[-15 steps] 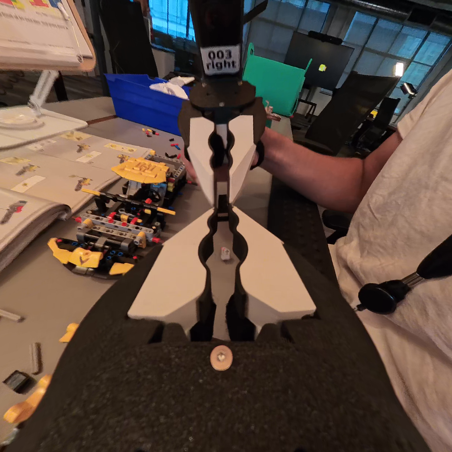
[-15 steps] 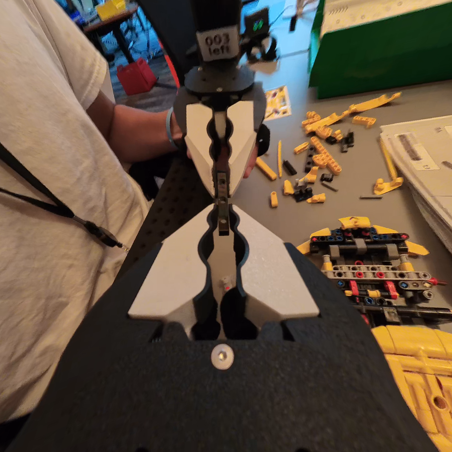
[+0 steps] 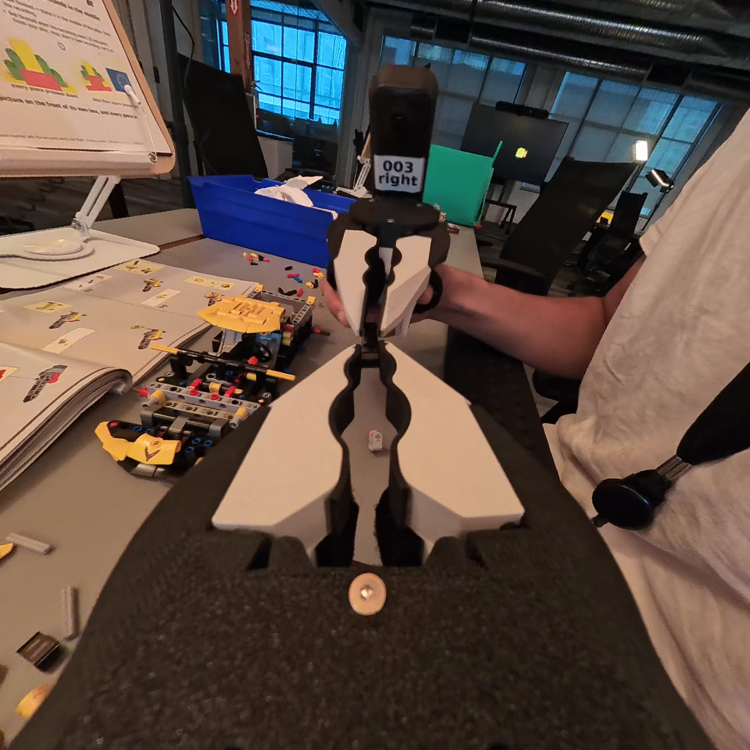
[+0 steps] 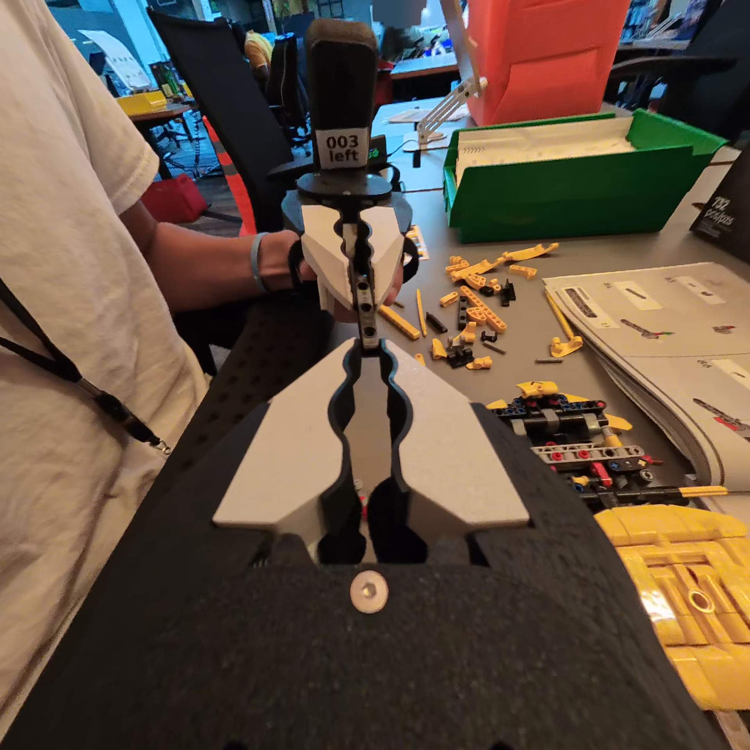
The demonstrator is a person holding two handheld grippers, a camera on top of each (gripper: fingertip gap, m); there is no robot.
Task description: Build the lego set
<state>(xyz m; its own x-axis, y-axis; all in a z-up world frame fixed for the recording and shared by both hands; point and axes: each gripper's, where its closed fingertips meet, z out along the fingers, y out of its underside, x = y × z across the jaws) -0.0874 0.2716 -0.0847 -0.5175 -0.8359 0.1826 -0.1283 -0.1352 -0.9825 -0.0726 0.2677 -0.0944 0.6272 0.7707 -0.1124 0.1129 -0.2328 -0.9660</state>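
My two grippers meet tip to tip above the table's front edge. In the right wrist view, a black lego beam (image 4: 366,308) with round holes runs from the jaws of the left gripper (image 4: 361,300) to the tips of my right gripper (image 4: 367,350). Both are shut on it. In the left wrist view only a dark sliver of the beam (image 3: 369,339) shows between my left gripper (image 3: 367,354) and the right gripper (image 3: 370,326). The part-built black and yellow lego car (image 3: 211,389) lies on the table to the side; it also shows in the right wrist view (image 4: 576,442).
Loose yellow and black parts (image 4: 475,300) lie past the car. An open instruction booklet (image 3: 81,324) lies beside it. A blue bin (image 3: 259,219), a green bin (image 4: 568,195) and a document stand (image 3: 61,81) stand at the back. A small white piece (image 3: 375,440) lies under my left gripper. The grippers are tip to tip, or close to it.
Both grippers have tilted upward while staying tip to tip. The beam now sits less deep in the right gripper, with more of its holes showing.
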